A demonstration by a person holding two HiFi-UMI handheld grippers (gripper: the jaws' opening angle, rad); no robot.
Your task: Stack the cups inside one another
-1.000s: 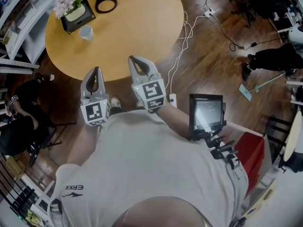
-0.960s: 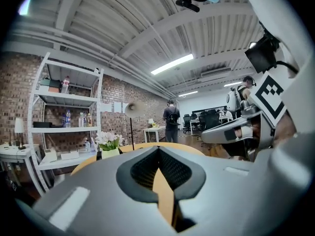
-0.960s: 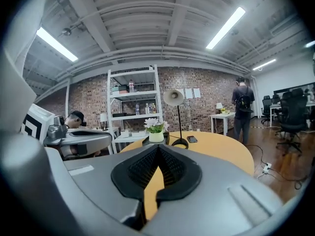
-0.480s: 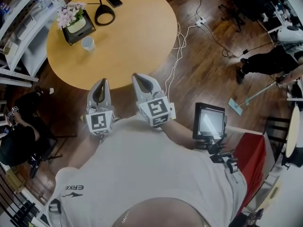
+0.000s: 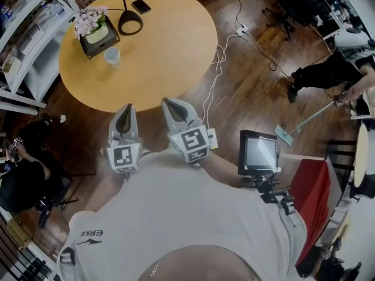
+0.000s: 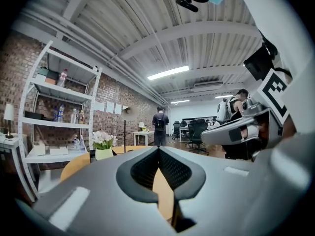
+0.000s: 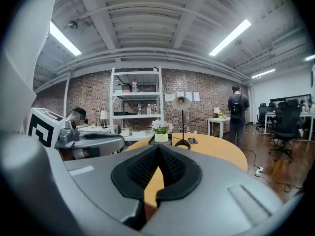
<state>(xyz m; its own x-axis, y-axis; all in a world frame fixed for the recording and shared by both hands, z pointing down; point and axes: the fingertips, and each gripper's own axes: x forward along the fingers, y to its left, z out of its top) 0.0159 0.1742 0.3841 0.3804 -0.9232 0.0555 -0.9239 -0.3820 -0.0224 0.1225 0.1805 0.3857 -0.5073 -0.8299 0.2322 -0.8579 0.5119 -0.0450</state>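
A single white cup (image 5: 112, 55) stands at the left of the round wooden table (image 5: 164, 45), beside a black tray with a pot of flowers (image 5: 96, 31). No other cup shows. My left gripper (image 5: 126, 108) and right gripper (image 5: 167, 101) hover side by side at the table's near edge, well short of the cup. Both are shut with nothing between the jaws. In the left gripper view the left gripper (image 6: 158, 149) points level toward the flowers (image 6: 103, 140). The right gripper (image 7: 158, 148) aims over the table (image 7: 216, 149); the cup is hidden there.
A black desk lamp (image 5: 129, 20) and a phone (image 5: 141, 6) sit at the table's far side. White cables (image 5: 220, 54) trail over the wooden floor to the right. A person with a mop (image 5: 328, 75) stands at the far right. White shelves (image 5: 23, 22) line the left wall.
Both grippers have drawn back from over the table's near rim to its edge. The head view has tilted, so the lamp and phone at the far side now show fully.
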